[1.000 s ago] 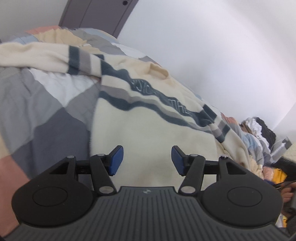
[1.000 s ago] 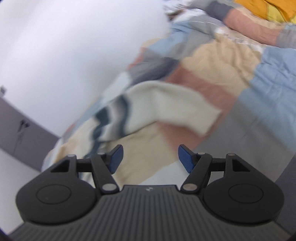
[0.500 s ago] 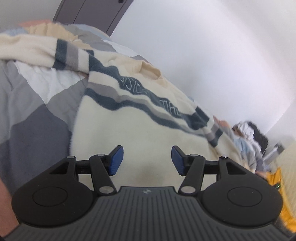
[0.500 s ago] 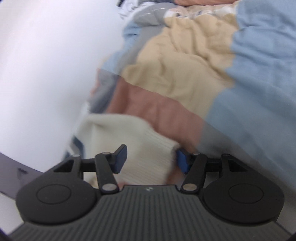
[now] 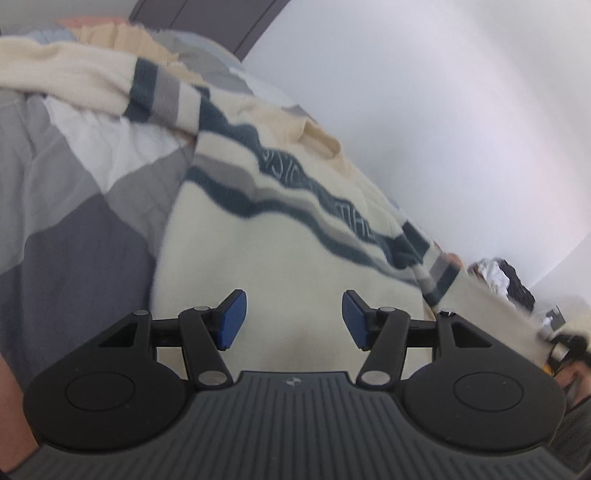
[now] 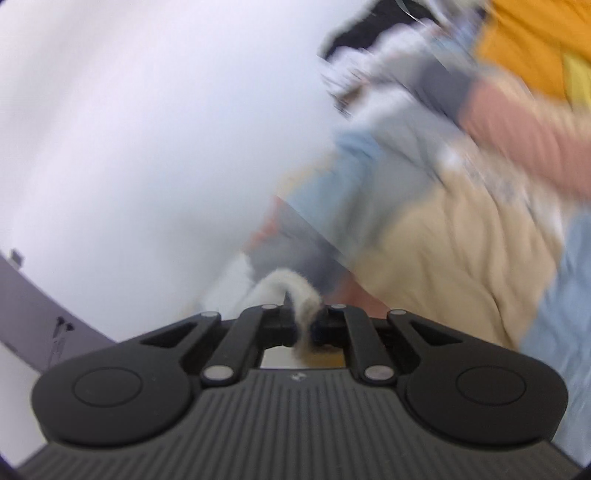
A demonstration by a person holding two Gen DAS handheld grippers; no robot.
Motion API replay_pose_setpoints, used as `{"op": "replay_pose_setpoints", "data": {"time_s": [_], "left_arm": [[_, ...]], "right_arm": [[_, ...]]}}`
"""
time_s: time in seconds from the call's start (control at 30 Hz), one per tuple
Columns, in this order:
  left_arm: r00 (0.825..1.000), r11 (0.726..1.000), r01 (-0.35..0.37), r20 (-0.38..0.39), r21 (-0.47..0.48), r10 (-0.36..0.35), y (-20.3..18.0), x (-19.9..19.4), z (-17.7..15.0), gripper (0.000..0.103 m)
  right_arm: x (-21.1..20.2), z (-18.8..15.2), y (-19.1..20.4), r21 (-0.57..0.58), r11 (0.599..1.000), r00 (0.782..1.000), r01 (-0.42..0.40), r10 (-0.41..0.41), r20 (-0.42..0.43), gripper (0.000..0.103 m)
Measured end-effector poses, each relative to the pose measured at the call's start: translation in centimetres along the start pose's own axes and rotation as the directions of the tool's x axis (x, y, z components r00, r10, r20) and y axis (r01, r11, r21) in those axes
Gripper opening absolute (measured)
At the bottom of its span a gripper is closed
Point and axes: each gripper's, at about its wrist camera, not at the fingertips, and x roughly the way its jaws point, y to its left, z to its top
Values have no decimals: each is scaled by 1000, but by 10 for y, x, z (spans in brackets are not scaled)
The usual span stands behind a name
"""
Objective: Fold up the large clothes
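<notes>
A cream sweater (image 5: 280, 258) with dark blue and grey stripes lies spread on the patchwork bedspread (image 5: 74, 229). My left gripper (image 5: 293, 319) hovers over the sweater's lower body, its blue pads apart and nothing between them. In the right wrist view my right gripper (image 6: 304, 325) is shut on the cream sleeve cuff (image 6: 291, 291), which bunches up between the jaws. The same sleeve (image 5: 491, 306) stretches toward the lower right of the left wrist view. The right wrist picture is blurred by motion.
A white wall (image 5: 443, 110) runs along the bed's far side, with a dark door (image 5: 207, 22) at its end. A heap of other clothes, orange (image 6: 524, 40) and black among them, lies at the bed's far end. Part of a person's arm (image 5: 11, 413) shows at lower left.
My right gripper closed on the cream sleeve cuff and swung away with it, lifting it. The left gripper stayed open and shifted slightly over the sweater.
</notes>
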Motion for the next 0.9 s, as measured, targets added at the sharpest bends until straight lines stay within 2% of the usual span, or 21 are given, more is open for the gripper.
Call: {"op": "replay_pose_setpoints", "data": {"time_s": [0.1,0.17,0.23,0.33,0.4,0.47,0.57,0.63,0.77,0.9], "left_arm": [[1000,1000,-4,10,-4,4,4,-10,-2,63],[1000,1000,10,22,-7,-10,5,-20,-1,63],[999,1000,29,45,3,-29,5,-31,0,63],[997,999,47,63,9,-48,7,-46,2,63],[995,998,59,77,-1,-59,10,-56,4,63],[993,998,68,99,-11,-67,15,-65,7,63],[990,997,69,129,-32,-64,25,-77,10,63],[987,997,57,149,-43,-50,31,-83,12,63],[981,993,63,190,-105,-42,50,-94,20,63],[972,988,64,233,-140,-30,71,-101,32,64]], "right_arm": [[-32,14,59,-65,995,997,-74,73,-13,9],[-53,10,102,-112,984,990,-136,132,-44,9],[-72,0,142,-137,974,981,-182,171,-90,9],[-95,-32,207,-227,951,969,-212,175,-174,9],[-106,-62,246,-301,923,959,-238,175,-222,9],[-118,-95,281,-378,880,944,-289,197,-263,9],[-128,-157,326,-505,786,923,-357,212,-323,9],[-127,-203,347,-556,723,898,-410,215,-383,9],[-108,-294,363,-549,683,834,-482,165,-526,9],[-82,-378,359,-575,658,802,-486,74,-593,9]]}}
